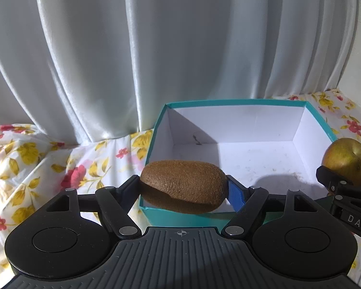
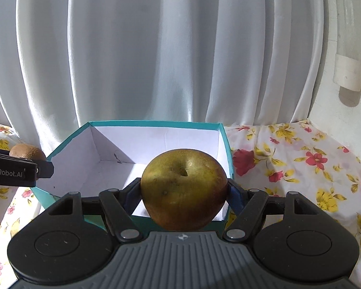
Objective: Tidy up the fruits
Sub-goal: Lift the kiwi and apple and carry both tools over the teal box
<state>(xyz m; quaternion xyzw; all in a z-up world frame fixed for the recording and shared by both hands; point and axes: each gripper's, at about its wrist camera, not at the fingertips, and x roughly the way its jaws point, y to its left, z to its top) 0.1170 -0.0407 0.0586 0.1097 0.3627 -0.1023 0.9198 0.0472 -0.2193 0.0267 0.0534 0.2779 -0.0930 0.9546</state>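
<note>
While both fruits hang over the teal box's (image 1: 156, 219) near rim, left tool (image 1: 184, 187) grips the kiwi (image 1: 183, 185), right tool (image 2: 184, 190) the apple (image 2: 184, 189). Box at 12 o'clock looks empty. We judge next: reach in, lower, release.

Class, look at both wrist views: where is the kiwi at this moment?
The kiwi is clamped in the left gripper, held at the near left corner of the teal box; the right wrist view shows it at far left.

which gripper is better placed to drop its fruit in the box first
Left, narrowly. The left gripper holds the kiwi at the teal box near rim; the right gripper and apple look similarly close.
</note>
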